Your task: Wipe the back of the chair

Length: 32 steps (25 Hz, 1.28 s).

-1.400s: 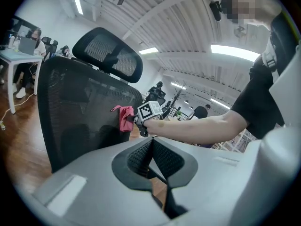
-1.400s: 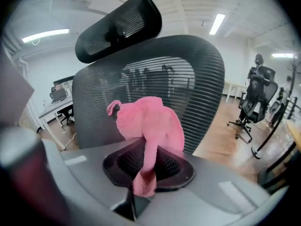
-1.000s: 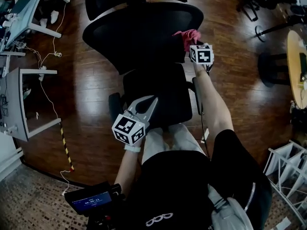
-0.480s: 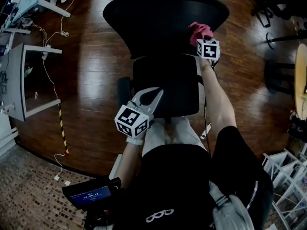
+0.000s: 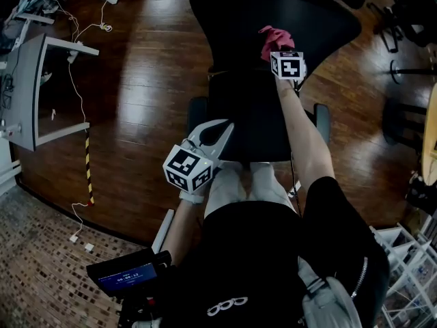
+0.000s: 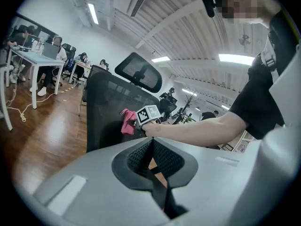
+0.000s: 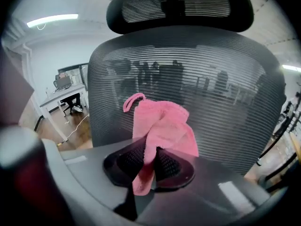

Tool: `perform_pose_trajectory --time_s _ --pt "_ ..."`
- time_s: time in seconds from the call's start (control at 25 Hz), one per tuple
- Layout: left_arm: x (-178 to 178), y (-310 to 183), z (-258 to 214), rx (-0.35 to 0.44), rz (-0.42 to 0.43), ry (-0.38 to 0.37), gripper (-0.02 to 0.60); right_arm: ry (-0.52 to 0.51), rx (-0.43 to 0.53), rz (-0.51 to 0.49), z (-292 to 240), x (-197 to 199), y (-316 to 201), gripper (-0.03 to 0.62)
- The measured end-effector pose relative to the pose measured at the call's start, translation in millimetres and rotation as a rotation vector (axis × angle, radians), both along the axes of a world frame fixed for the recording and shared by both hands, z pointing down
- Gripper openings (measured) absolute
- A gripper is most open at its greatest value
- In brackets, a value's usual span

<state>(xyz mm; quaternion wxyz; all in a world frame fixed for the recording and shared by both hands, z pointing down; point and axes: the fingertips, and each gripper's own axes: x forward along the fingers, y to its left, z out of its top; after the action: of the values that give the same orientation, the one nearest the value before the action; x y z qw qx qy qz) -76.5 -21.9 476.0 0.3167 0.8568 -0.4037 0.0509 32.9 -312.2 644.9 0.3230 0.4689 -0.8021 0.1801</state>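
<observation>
A black mesh office chair [image 5: 273, 19] stands in front of me, its backrest [image 7: 188, 93] and headrest [image 7: 176, 6] filling the right gripper view. My right gripper [image 5: 281, 55] is shut on a pink cloth [image 7: 162, 126], which it holds against the backrest's mesh. The pink cloth [image 5: 274, 39] shows just beyond the marker cube in the head view, and small [image 6: 128, 121] in the left gripper view. My left gripper [image 5: 213, 137] hangs low near the seat [image 5: 252, 121], shut with nothing in it.
Wood floor [image 5: 150, 74] surrounds the chair. A grey desk [image 5: 27, 94] with trailing cables stands at the left. Another chair base [image 5: 410, 67] and a round table edge [image 5: 430, 128] are at the right. People sit at desks [image 6: 33, 51] far off.
The view has shifted so the chair now lies further right and up. My right gripper with the cloth stays on the backrest, slightly lower on it. The left gripper has hardly moved.
</observation>
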Motion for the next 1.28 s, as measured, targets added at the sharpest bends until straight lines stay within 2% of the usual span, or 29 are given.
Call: perform_pose_trajectory --time_s 0.44,0.72,0.92,1.28 --pt "-69 24 11 -0.028 -0.049 0.006 -0.006 -0.003 -0.031 -0.218 21 -163 31 0.041" --pt "-86 26 17 -0.047 -0.065 -0.017 -0.006 -0.032 -0.042 -0.322 28 -220 47 0.041" --pt "-78 24 24 -0.058 -0.048 -0.031 -0.006 -0.058 -0.027 -0.346 30 -220 49 0.041" --pt "-8 21 39 -0.085 0.040 -0.023 -0.006 -0.089 -0.017 -0.268 40 -143 41 0.041"
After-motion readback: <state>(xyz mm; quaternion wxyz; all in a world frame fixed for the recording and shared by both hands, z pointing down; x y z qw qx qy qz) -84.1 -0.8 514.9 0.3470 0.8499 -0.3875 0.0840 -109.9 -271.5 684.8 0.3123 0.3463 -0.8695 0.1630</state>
